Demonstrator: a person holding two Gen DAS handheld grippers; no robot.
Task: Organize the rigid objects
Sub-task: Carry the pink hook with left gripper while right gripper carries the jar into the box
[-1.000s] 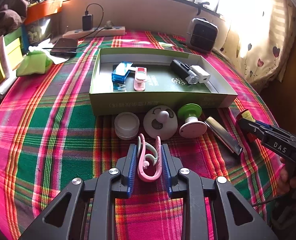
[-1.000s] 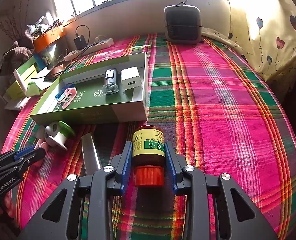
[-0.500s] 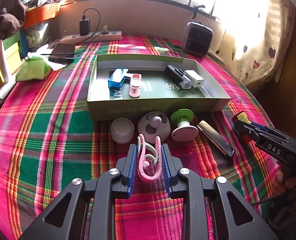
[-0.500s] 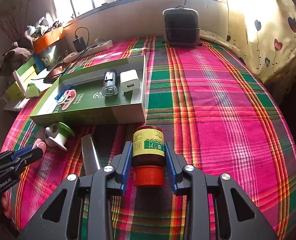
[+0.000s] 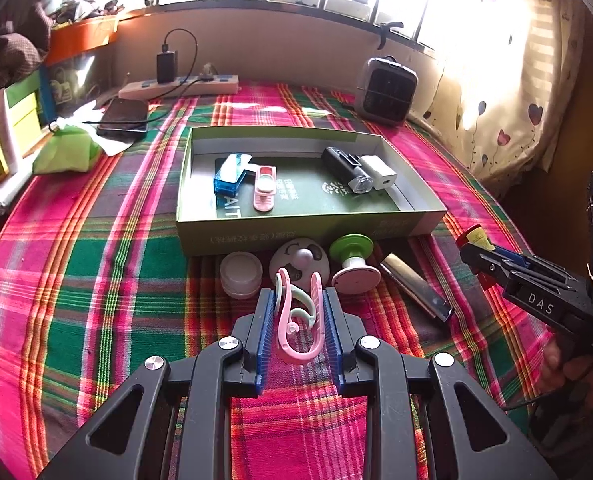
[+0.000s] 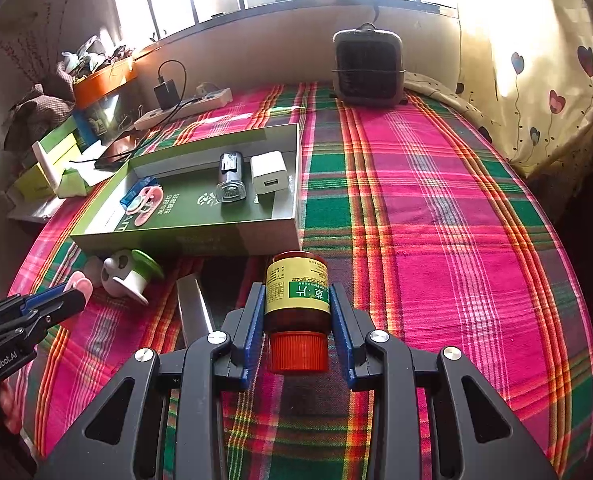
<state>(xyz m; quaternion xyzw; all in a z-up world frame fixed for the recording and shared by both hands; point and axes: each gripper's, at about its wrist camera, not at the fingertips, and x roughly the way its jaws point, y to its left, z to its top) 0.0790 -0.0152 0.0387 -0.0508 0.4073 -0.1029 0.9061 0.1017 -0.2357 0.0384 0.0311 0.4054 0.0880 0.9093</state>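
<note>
So the left gripper (image 5: 298, 320) has its blue pads pinched onto a bundle of plastic hooks (image 5: 298, 320), pink ones with a pale green one tucked in, held just above the plaid cloth (image 5: 96, 280) in front of the green box (image 5: 296, 228). The right gripper (image 6: 297, 312) is clamped on a brown pill bottle (image 6: 297, 292) with a yellow label and an orange cap, cap end toward the camera, also hovering near the box's front corner.

The left wrist view is the one that shows the row of loose stuff along the box's front wall: a small white jar (image 5: 241, 274), a round white gadget (image 5: 299, 262), a green-topped suction hook (image 5: 354, 264) and a shiny metal bar (image 5: 416, 290) lying at an angle. The jar is nearly hidden in the right wrist view.

Both views show what's inside the box: a blue case (image 5: 229, 178), a pink clip (image 5: 265, 188), a black flashlight (image 5: 346, 174) and a white charger cube (image 5: 381, 172) touching it. The right view gives a cleaner look at the charger's USB port and at the big open stretch of cloth to the right.

Further back: a power strip (image 5: 180, 86), a dark phone (image 5: 123, 116), a small grey heater (image 6: 368, 68), and heart-print curtains (image 6: 536, 80).
</note>
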